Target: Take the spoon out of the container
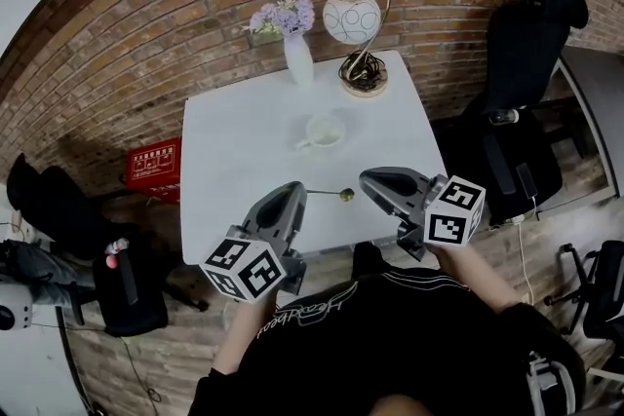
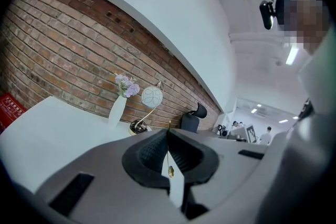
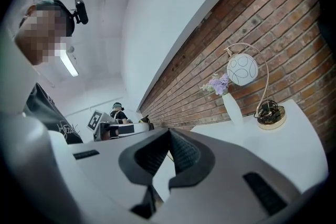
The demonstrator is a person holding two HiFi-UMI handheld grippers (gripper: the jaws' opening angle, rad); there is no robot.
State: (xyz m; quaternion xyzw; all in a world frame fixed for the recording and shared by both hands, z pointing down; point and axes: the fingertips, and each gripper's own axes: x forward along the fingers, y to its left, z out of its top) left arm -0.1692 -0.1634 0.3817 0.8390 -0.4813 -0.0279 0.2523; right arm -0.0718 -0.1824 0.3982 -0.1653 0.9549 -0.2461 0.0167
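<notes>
The left gripper (image 1: 297,192) pinches the spoon (image 1: 333,193) tight, so the spoon is already out of the white cup (image 1: 323,132). The right gripper (image 1: 368,178) is closed on nothing. I think only putting the spoon down on the table (image 1: 234,161) is left.

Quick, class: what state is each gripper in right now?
Left gripper: closed on the spoon.
Right gripper: closed, empty.

A slim gold-coloured spoon (image 1: 336,194) is out of the white cup (image 1: 323,132). It hangs level, its handle pinched in the left gripper (image 1: 298,194) and its bowl pointing right. The cup stands upright mid-table.
</notes>
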